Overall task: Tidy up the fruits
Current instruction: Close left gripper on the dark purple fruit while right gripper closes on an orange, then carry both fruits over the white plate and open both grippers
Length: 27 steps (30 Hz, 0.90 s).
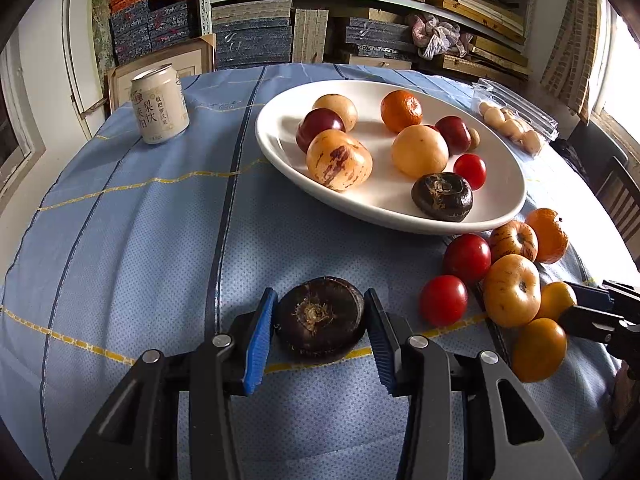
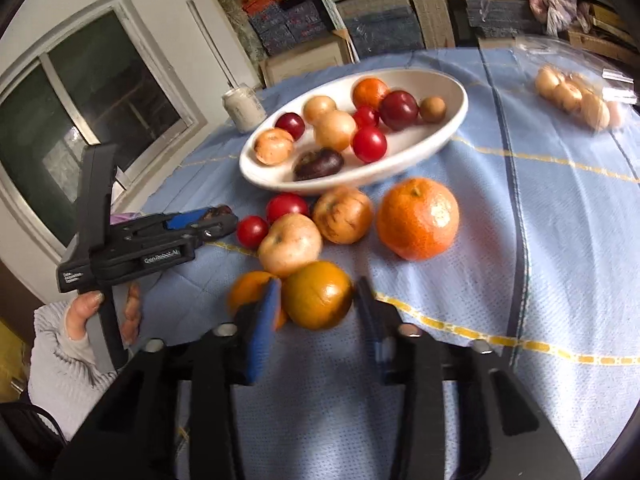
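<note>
- Round table (image 1: 132, 240), covered with a pale blue cloth crossed by dark blue and yellow stripes; it carries everything listed below.
- Shallow oval white ceramic dish (image 1: 280, 148) at the far middle of the table, holding about ten fruits: russet-speckled pears, dark red plums, an orange mandarin, red tomatoes and one dark brown water chestnut.
- Left hand-held gripper (image 1: 319, 320), black with blue ribbed pads, held by a hand (image 2: 86, 316) in a grey knitted sleeve; its pads close on a flat, dark brown water chestnut (image 1: 320, 318), which rests on the cloth in front of the dish.
- Right hand-held gripper (image 2: 318, 300), of the same build; no earlier view is given, and its jaws stand narrowed about a small yellow-orange citrus fruit (image 2: 318, 300) at the near end of the loose pile. The left pad touches the fruit; contact at the blurred right pad cannot be told.
- Loose pile of fruit (image 2: 344, 214) on the cloth just beside the dish rim: a large orange mandarin (image 2: 418, 218), two speckled pears, two red tomatoes, another small citrus.
- Cream-coloured drink can (image 1: 160, 106), upright, well left of the dish.
- Clear plastic clamshell box (image 1: 516, 120) of small tan round fruits, right of the dish.
</note>
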{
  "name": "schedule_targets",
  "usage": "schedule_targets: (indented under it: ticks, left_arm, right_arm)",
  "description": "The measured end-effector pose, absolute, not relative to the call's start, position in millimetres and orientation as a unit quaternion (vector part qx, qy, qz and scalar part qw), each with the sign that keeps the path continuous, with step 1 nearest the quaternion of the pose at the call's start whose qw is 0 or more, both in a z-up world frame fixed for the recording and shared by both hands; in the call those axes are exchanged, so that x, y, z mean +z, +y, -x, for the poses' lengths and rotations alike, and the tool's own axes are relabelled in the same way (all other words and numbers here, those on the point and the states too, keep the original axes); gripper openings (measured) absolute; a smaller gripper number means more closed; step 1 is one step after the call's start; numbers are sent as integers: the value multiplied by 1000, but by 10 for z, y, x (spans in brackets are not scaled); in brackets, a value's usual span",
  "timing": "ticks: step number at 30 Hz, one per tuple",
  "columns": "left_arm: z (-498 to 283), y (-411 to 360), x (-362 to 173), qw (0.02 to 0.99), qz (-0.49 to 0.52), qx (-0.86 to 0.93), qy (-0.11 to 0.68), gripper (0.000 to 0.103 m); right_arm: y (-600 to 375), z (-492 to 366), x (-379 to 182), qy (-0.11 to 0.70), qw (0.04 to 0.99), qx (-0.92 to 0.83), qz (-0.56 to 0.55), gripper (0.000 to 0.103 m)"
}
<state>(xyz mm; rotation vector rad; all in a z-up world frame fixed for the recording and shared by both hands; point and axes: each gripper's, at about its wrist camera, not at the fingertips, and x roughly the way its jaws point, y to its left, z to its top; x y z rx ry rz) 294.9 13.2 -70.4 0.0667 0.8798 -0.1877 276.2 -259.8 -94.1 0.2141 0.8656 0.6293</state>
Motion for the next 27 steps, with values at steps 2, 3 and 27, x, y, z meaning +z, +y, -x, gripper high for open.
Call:
schedule_targets:
  ticks: [2,3,27]
  left_arm:
    - [-2946,127,-706,900,-34,-90,425,45]
    - [-2945,126,-705,900,-32,-90,425,45]
    - [-2903,125,-688,901,-14,-97,422,44]
  right_arm:
    - [-2618,-2774,-955,414,852,301,-114,37]
    - [-2609,-2767,-947,413,853,300,-110,37]
    - [-2591,-2700,-883,400,860,302,-95,37]
